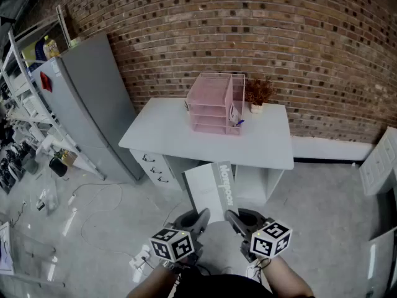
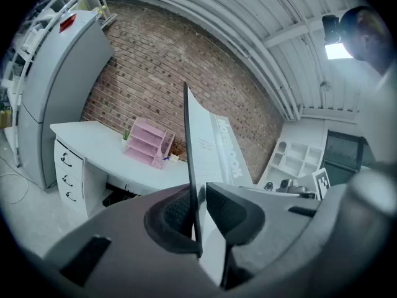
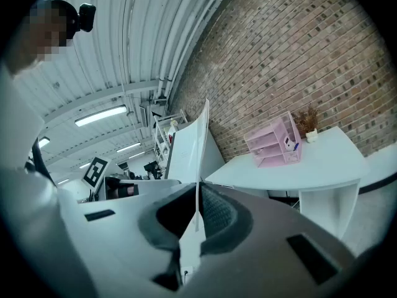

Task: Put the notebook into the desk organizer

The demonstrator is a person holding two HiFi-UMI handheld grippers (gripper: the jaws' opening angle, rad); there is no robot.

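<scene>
Item: notebook (image 1: 211, 188), white, grey band lettered NOTEBOOK. We hold it in air over floor, in front of desk (image 1: 186, 143), well apart from desk top.
Left gripper (image 1: 200, 218): jaws narrow, clamped on notebook's near left edge.
Right gripper (image 1: 234, 220): jaws almost together, pinching notebook's near right edge.
Desk organizer (image 1: 216, 104): pink, tiered, we see it at back of desk by brick wall (image 1: 298, 48).
Potted plant (image 1: 258, 93): just beside organizer, right.
Grey fridge (image 1: 87, 104): left of desk.
</scene>
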